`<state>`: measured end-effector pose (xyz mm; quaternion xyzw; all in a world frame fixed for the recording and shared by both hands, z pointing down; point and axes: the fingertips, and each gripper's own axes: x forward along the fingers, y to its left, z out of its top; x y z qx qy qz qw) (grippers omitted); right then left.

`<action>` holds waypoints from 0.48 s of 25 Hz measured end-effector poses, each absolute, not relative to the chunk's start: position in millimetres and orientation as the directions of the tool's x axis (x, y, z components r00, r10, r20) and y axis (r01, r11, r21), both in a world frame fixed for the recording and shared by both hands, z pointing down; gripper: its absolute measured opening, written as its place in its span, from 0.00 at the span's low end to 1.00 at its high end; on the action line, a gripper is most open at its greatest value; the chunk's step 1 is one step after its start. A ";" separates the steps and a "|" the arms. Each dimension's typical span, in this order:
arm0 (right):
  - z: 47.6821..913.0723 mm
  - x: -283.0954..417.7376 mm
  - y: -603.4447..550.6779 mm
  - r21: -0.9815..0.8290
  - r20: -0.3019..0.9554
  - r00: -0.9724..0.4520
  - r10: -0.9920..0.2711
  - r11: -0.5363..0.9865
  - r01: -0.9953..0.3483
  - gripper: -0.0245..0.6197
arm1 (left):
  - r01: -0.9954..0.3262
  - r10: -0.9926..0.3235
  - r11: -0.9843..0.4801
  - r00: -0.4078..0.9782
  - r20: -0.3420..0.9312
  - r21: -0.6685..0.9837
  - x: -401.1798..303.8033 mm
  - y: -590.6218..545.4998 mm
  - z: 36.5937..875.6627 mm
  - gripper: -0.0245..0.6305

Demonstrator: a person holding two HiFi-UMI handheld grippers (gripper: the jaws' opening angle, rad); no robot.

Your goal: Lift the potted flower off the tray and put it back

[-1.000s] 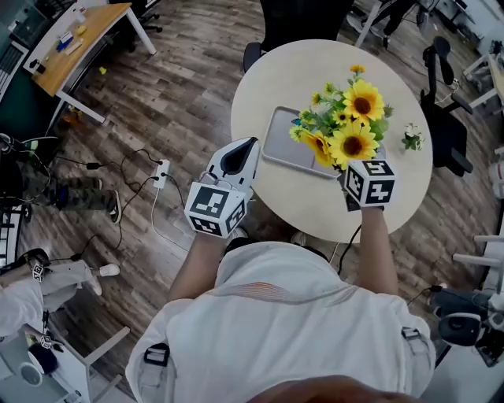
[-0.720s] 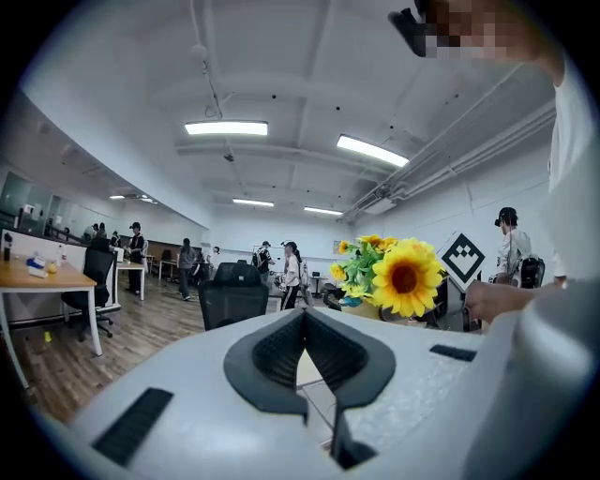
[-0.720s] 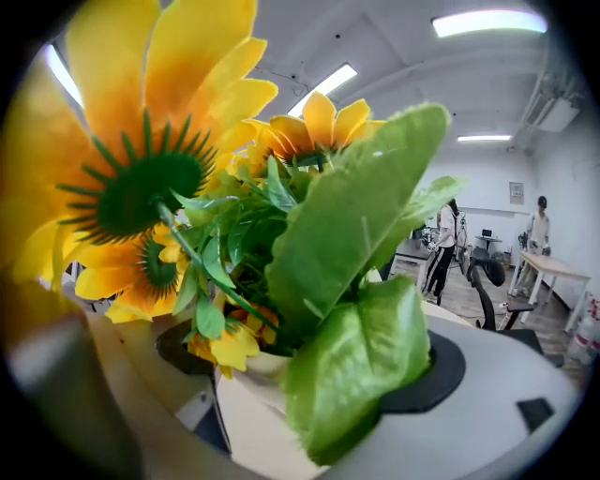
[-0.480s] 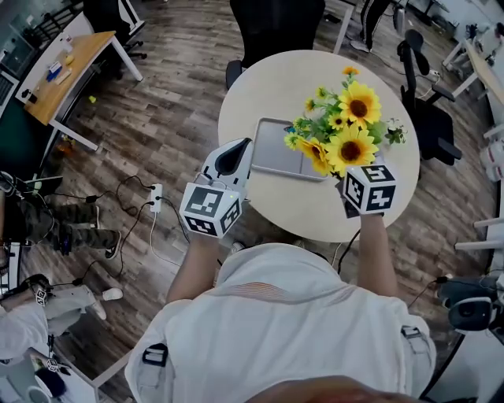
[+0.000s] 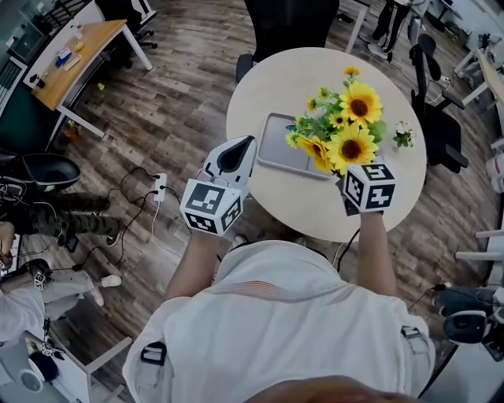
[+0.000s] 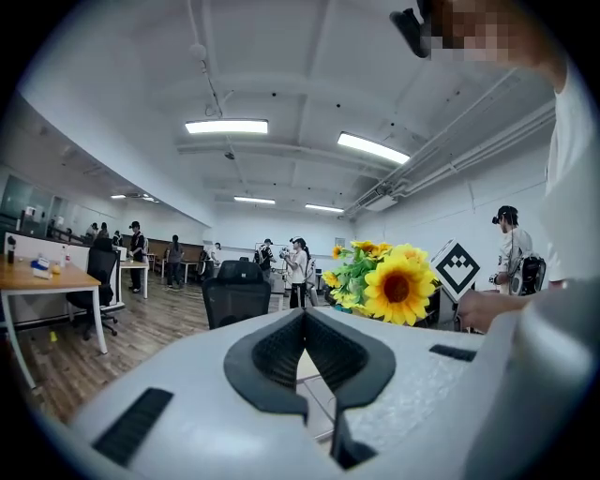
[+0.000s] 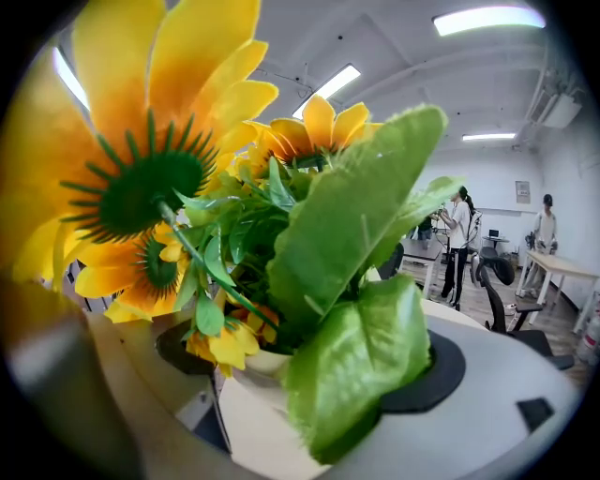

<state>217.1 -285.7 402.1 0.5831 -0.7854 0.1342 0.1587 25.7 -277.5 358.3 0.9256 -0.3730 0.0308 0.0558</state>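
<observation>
The potted flower (image 5: pixel 340 130) is a bunch of yellow sunflowers with green leaves in a cream pot (image 7: pixel 246 411). In the head view the blooms overhang the right end of the grey tray (image 5: pixel 282 148) on the round table (image 5: pixel 276 79) and hide the pot. My right gripper (image 5: pixel 352 179) reaches in under the blooms and is shut on the pot, which sits between its two jaws in the right gripper view. Whether the pot rests on the tray I cannot tell. My left gripper (image 5: pixel 239 151) hovers at the table's near-left edge beside the tray, shut and holding nothing.
A small pot of white flowers (image 5: pixel 405 135) stands at the table's right edge. Black office chairs (image 5: pixel 285 22) stand behind and right of the table. A wooden desk (image 5: pixel 75 46) is far left, and a power strip (image 5: pixel 160 187) with cables lies on the floor.
Only the head view has swung a little. Both grippers, the flower and the tray keep about the same places relative to the table.
</observation>
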 end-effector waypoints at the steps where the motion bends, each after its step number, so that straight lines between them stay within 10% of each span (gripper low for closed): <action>1: 404.4 216.6 -288.3 -0.027 0.403 -0.276 -0.872 0.290 -0.957 0.82 | -0.699 -0.692 -0.711 0.715 0.104 0.079 25.2 -276.6 358.9 0.04; 12: 482.8 182.1 -346.3 -0.051 0.451 -0.393 -0.801 0.417 -0.908 0.82 | -0.800 -0.779 -0.596 0.596 0.193 0.066 -7.6 -269.3 380.8 0.04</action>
